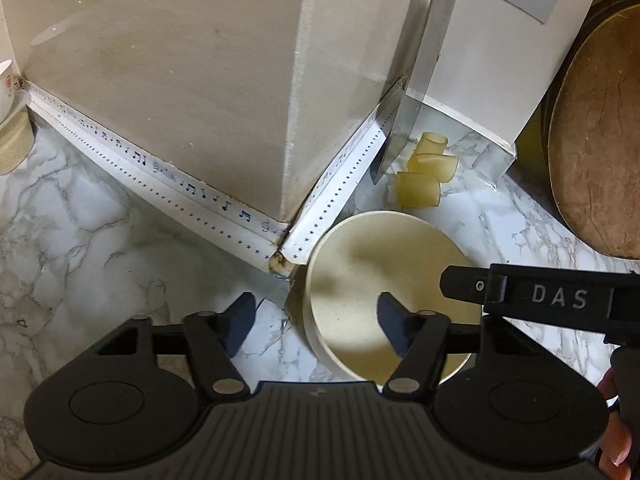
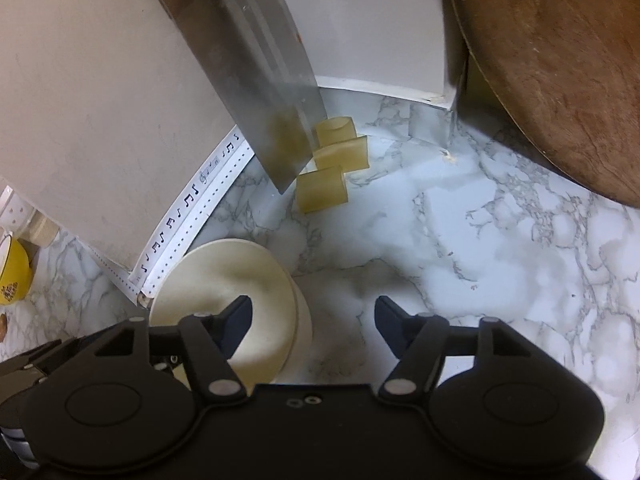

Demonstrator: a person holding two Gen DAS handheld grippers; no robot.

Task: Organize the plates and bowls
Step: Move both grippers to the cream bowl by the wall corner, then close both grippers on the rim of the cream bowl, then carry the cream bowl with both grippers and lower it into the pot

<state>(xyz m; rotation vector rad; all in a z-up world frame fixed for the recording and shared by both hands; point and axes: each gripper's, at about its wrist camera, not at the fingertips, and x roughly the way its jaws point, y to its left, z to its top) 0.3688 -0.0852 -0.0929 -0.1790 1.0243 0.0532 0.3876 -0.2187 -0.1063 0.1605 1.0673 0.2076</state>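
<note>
A cream bowl (image 1: pixel 372 280) stands on the marble counter by the wall corner; it seems to sit on a second bowl. My left gripper (image 1: pixel 316 326) is open, its right finger inside the bowl and its left finger outside, straddling the near-left rim. The right gripper's finger (image 1: pixel 540 296) reaches in over the bowl's right side. In the right wrist view the same bowl (image 2: pixel 224 284) is at lower left. My right gripper (image 2: pixel 314 330) is open, its left finger over the bowl and its right finger over bare counter.
A cleaver (image 2: pixel 260 80) leans against the wall, tip near three yellowish blocks (image 2: pixel 332 168). A round wooden cutting board (image 2: pixel 560 68) leans at the right. A yellow bowl (image 2: pixel 12 276) sits far left. A white cup (image 1: pixel 6 88) stands at the left edge.
</note>
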